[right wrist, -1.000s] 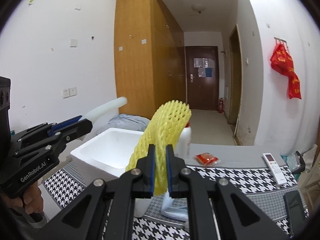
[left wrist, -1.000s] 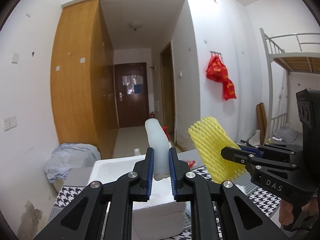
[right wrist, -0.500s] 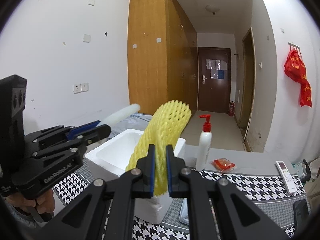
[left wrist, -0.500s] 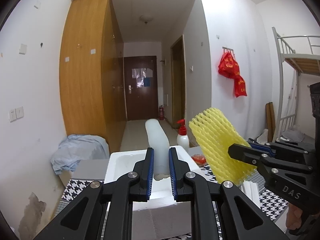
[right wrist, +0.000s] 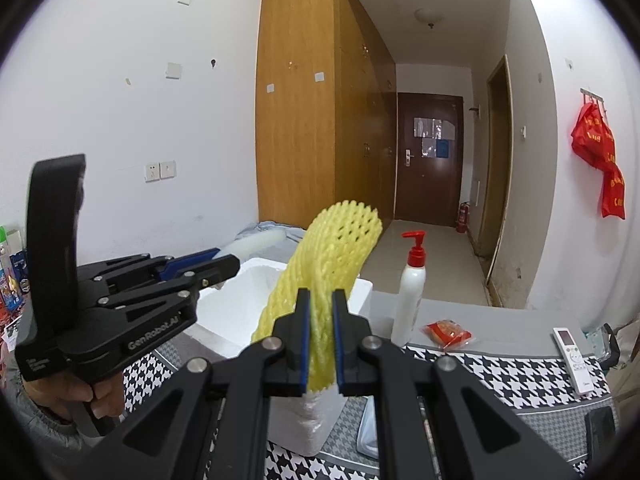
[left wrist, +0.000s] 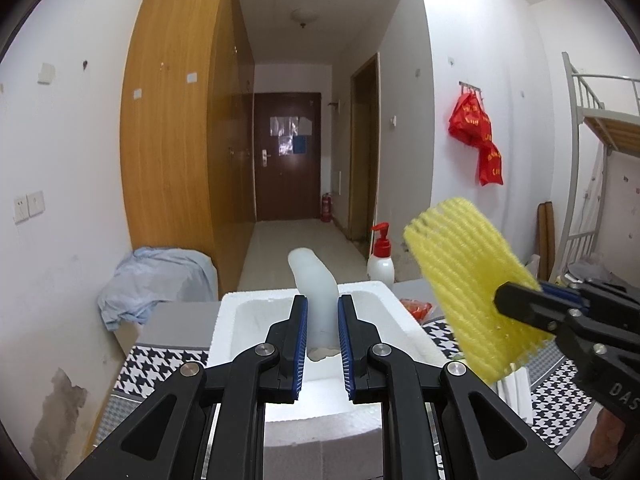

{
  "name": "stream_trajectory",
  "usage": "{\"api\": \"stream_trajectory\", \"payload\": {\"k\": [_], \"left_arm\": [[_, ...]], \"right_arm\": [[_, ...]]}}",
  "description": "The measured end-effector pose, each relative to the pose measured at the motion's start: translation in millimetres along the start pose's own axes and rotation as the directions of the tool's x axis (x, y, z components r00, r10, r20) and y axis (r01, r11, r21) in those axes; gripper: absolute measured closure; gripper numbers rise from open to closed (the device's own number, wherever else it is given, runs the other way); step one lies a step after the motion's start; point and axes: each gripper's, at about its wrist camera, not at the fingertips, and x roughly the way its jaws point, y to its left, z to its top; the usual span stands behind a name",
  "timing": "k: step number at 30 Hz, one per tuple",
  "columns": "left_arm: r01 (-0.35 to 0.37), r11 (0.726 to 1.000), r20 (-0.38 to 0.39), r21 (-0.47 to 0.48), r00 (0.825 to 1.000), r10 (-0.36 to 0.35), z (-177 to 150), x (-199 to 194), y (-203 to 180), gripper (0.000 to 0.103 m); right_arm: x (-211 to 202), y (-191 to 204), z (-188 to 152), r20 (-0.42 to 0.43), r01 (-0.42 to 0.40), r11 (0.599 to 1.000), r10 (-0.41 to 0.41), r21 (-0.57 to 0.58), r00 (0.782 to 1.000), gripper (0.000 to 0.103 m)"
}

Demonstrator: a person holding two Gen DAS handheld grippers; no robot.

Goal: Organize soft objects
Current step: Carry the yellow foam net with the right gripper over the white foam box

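Above the white foam box [left wrist: 384, 300] at frame centre, left gripper [left wrist: 322, 350] pinches a white foam tube [left wrist: 314, 280]; right gripper [right wrist: 319, 348] pinches yellow foam netting [right wrist: 336, 248], hiding the pump bottle [right wrist: 411, 292] partly.

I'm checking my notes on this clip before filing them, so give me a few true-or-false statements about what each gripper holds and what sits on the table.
1. The left gripper has its jaws closed on a translucent white foam tube. True.
2. The right gripper holds a red snack packet. False: it grips a yellow foam mesh sleeve; the red snack packet lies on the table.
3. The white styrofoam box already has the yellow sleeve inside it. False: the sleeve is held up in the air, clamped in the jaws.
4. A white pump bottle with a red top stands upright beside the box. True.
5. A white remote control lies on the houndstooth cloth. True.
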Motion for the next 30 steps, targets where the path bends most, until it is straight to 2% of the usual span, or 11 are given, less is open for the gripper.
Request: {"api": "stream_trajectory", "payload": {"k": [4, 10, 11, 12, 13, 14, 15, 18, 30], "left_arm": [[-0.002, 1.0, -0.033, -0.006, 0.999, 0.002, -1.9, 12.0, 3.9, 0.086], [-0.009, 1.0, -0.075, -0.014, 0.997, 0.008, -4.8, 20.9, 7.3, 0.078], [-0.018, 1.0, -0.073, -0.009, 0.997, 0.018, -5.3, 20.0, 7.3, 0.072], [-0.017, 1.0, -0.071, -0.01, 0.997, 0.016, -5.0, 19.2, 7.5, 0.055], [-0.012, 1.0, -0.067, -0.014, 0.998, 0.011, -4.4, 18.0, 7.6, 0.044], [-0.009, 1.0, -0.057, -0.023, 0.998, 0.008, -4.1, 15.6, 8.8, 0.023], [-0.007, 0.999, -0.041, -0.037, 0.999, 0.006, -3.6, 11.4, 10.3, 0.011], [-0.015, 0.999, -0.004, -0.034, 1.0, 0.015, -1.8, 2.2, 9.4, 0.002], [-0.09, 0.996, 0.053, -0.01, 0.995, 0.09, 2.8, -21.6, 19.8, 0.001]], "right_arm": [[5.0, -2.5, 0.6, -0.008, 0.009, 1.0, -0.009, 0.0, 1.0, 0.09], [10.4, -7.2, 1.0, -0.024, 0.014, 1.0, -0.013, 0.021, 1.0, 0.09], [10.4, -6.3, 1.4, -0.024, 0.016, 1.0, -0.015, 0.02, 1.0, 0.09], [11.4, -5.8, 2.9, -0.025, 0.015, 1.0, -0.015, 0.02, 1.0, 0.09], [11.5, -5.9, 3.0, -0.024, 0.014, 1.0, -0.014, 0.019, 1.0, 0.09], [11.5, -5.4, 3.6, -0.023, 0.015, 1.0, -0.015, 0.018, 1.0, 0.09], [11.4, -5.4, 3.8, -0.023, 0.016, 1.0, -0.016, 0.018, 1.0, 0.09], [12.1, -5.4, 4.5, -0.023, 0.018, 1.0, -0.018, 0.019, 1.0, 0.09], [17.2, 3.0, 10.3, -0.027, -0.015, 1.0, 0.016, 0.02, 1.0, 0.09]]}}
